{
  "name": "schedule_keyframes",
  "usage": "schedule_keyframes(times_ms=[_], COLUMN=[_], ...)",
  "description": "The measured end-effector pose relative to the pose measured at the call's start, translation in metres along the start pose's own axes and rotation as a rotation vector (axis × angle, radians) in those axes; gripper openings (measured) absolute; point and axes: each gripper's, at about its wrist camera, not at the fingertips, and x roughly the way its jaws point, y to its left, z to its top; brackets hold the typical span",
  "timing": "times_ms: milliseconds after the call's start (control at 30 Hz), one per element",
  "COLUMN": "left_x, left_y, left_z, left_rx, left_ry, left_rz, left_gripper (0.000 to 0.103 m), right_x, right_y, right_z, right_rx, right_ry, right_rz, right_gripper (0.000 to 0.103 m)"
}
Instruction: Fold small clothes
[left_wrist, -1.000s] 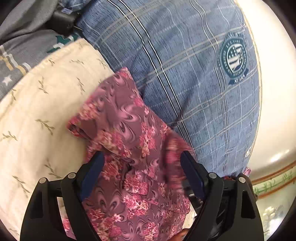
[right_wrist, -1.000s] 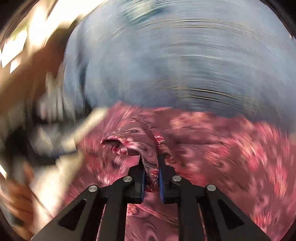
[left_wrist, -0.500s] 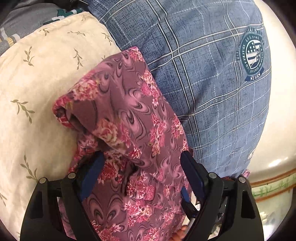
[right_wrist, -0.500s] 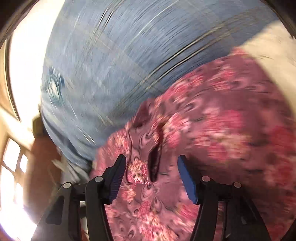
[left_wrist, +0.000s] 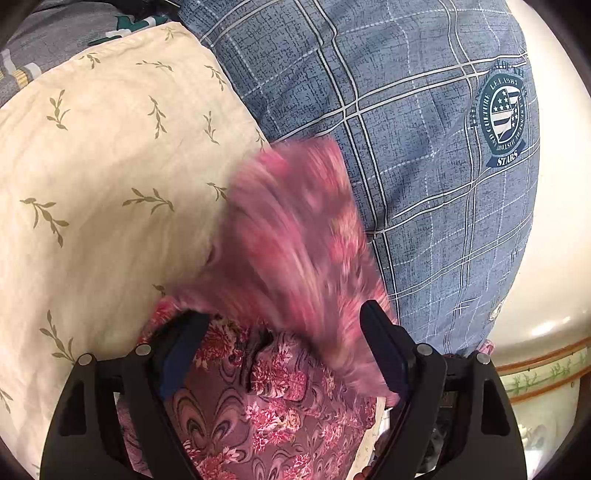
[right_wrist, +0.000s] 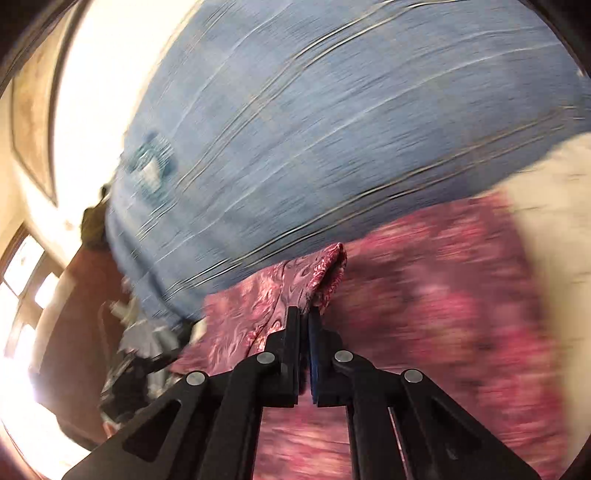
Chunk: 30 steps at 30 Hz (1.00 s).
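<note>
The right tool (right_wrist: 303, 314) is clamped tight on a fold of the pink cloth (right_wrist: 273, 291). The left tool (left_wrist: 280, 332) stands wide apart, cloth (left_wrist: 258, 398) lying between.

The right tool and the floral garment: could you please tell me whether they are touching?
Touching. The right wrist view shows the right tool shut on a fold of the floral garment, the cloth emerging from between its pads.

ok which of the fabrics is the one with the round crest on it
The blue plaid cloth, at top right in the left wrist view. The cream cloth has only leaf sprigs, and the pink floral garment only flowers and swirls.
</note>
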Motion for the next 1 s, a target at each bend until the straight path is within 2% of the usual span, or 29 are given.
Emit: schedule_keyframes(times_ms=[33, 100, 200, 233, 267, 300, 333, 367, 400, 467, 567, 600, 633, 667, 700, 733, 767, 800, 867, 900, 933, 967, 1000], left_x=[0.000, 0.002, 0.003, 0.003, 0.004, 0.007, 0.009, 0.007, 0.000, -0.020, -0.045, -0.046, -0.043, -0.031, -0.020, -0.008, -0.005, -0.010, -0.031, -0.042, -0.051, -0.059, -0.067], left_y=[0.000, -0.002, -0.008, -0.009, -0.011, -0.013, -0.012, -0.011, -0.012, -0.027, -0.033, -0.032, -0.030, -0.025, -0.017, -0.006, 0.003, 0.007, 0.003, -0.001, -0.005, -0.011, -0.018], left_z=[0.000, -0.001, -0.004, -0.005, -0.004, -0.004, -0.002, -0.002, -0.003, -0.010, -0.027, -0.032, -0.037, -0.042, -0.047, -0.052, -0.056, -0.060, -0.065, -0.067, -0.069, -0.067, -0.064], left_rx=[0.000, 0.008, 0.041, 0.051, 0.064, 0.072, 0.072, 0.055, 0.059, 0.104, 0.098, 0.085, 0.082, 0.098, 0.085, 0.055, 0.037, 0.031, 0.072, 0.099, 0.124, 0.147, 0.170], left_ry=[-0.001, -0.012, -0.039, -0.051, -0.057, -0.047, -0.030, -0.028, -0.045, -0.085, -0.083, -0.080, -0.075, -0.053, -0.007, 0.058, 0.095, 0.095, 0.067, 0.044, 0.026, 0.004, -0.029], left_rz=[0.003, 0.012, 0.043, 0.056, 0.068, 0.069, 0.060, 0.063, 0.061, 0.084, 0.035, 0.065, 0.099, 0.166, 0.223, 0.239, 0.210, 0.192, 0.197, 0.201, 0.199, 0.197, 0.201], left_gripper=[0.084, 0.084, 0.081, 0.070, 0.042, 0.023, 0.003, 0.003, 0.003, 0.003, 0.005, 0.006, 0.009, 0.011, 0.011, 0.011, 0.011, 0.011, 0.012, 0.012, 0.018, 0.031, 0.050], right_x=[0.001, 0.006, 0.015, 0.019, 0.024, 0.023, 0.030, 0.031, 0.026, -0.007, -0.044, -0.047, -0.042, -0.034, -0.023, -0.016, -0.013, -0.017, -0.030, -0.037, -0.043, -0.048, -0.049], right_y=[-0.011, -0.015, -0.016, -0.016, -0.014, -0.017, -0.013, -0.009, -0.006, 0.009, 0.016, 0.012, 0.004, -0.004, -0.014, -0.022, -0.029, -0.032, -0.030, -0.029, -0.028, -0.027, -0.027], right_z=[0.001, -0.004, -0.008, -0.008, -0.010, -0.010, -0.009, -0.005, -0.002, 0.009, 0.016, 0.016, 0.012, 0.007, -0.001, -0.009, -0.016, -0.019, -0.020, -0.016, -0.012, -0.007, -0.002], right_rx=[0.031, 0.012, 0.057, 0.057, 0.045, 0.027, 0.001, -0.007, -0.003, -0.002, -0.048, -0.061, -0.069, -0.080, -0.104, -0.124, -0.125, -0.113, -0.075, -0.055, -0.044, -0.038, -0.030], right_ry=[0.019, 0.045, 0.064, 0.068, 0.069, 0.073, 0.087, 0.091, 0.078, -0.017, -0.082, -0.064, -0.029, 0.018, 0.072, 0.104, 0.126, 0.114, 0.065, 0.042, 0.017, -0.008, -0.021], right_rz=[-0.015, -0.053, -0.059, -0.080, -0.101, -0.119, -0.140, -0.129, -0.092, 0.016, 0.045, 0.018, -0.046, -0.101, -0.193, -0.269, -0.278, -0.258, -0.227, -0.208, -0.199, -0.184, -0.164], right_gripper=[0.004, 0.004, 0.012, 0.019, 0.023, 0.023, 0.013, 0.005, 0.005, 0.004, 0.004, 0.004, 0.004, 0.004, 0.004, 0.004, 0.004, 0.005, 0.011, 0.011, 0.012, 0.013, 0.016])
